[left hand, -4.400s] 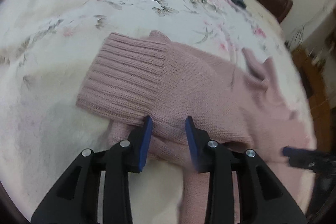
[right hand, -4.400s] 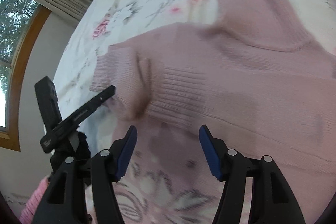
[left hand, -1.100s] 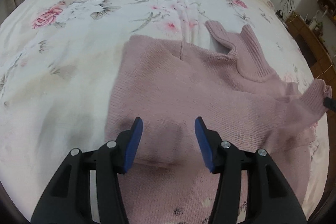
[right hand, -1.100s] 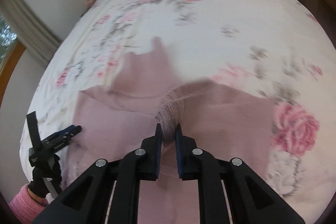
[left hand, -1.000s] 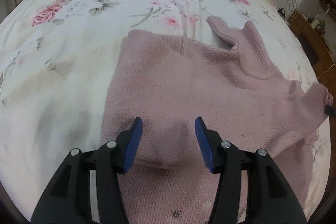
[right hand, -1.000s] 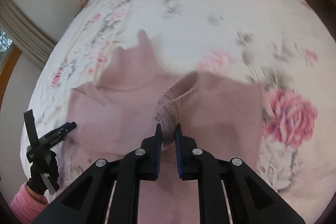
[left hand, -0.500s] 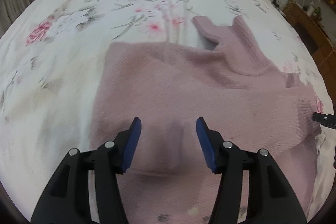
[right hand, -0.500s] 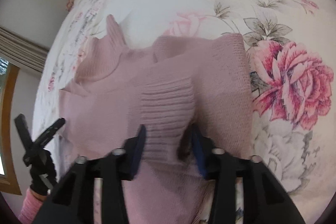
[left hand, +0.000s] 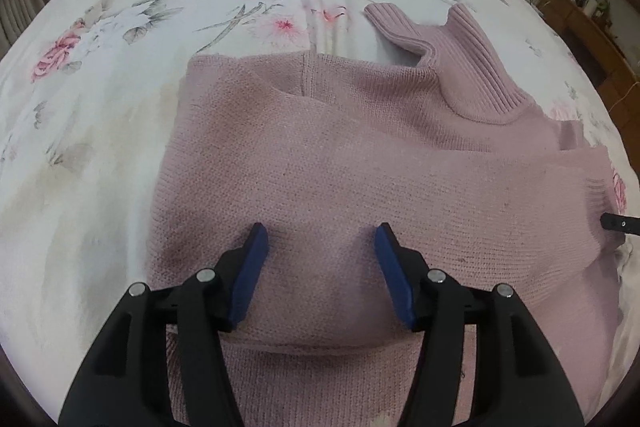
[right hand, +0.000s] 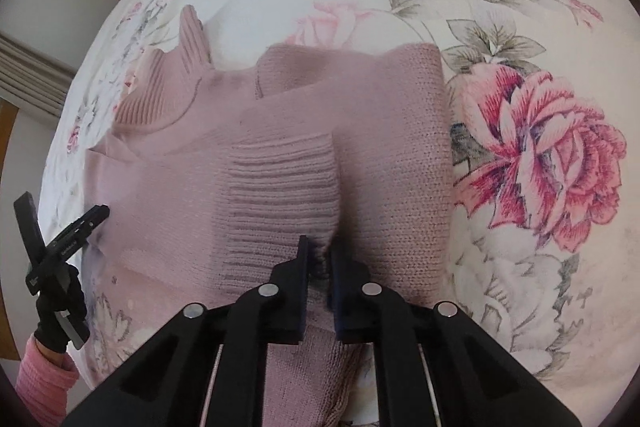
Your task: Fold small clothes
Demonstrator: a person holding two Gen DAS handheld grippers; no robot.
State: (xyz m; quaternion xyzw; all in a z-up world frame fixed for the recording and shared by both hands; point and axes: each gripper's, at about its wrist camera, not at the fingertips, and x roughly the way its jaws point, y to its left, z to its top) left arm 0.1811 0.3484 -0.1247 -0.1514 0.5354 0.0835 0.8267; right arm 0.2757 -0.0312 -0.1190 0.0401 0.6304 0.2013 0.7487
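The pink sweater [left hand: 360, 187] lies flat on the flowered bed [left hand: 100, 87], collar away from the person, one sleeve folded across the chest. Risk: if the cuff [right hand: 280, 187] is dragged sideways on release, the folded sleeve will likely slip and bunch. The left gripper [left hand: 318, 267] hovers over the sweater's lower body, jaws wide open, holding nothing. The right gripper [right hand: 319, 259] has its jaws nearly closed, pinching the ribbed cuff's lower edge against the chest.
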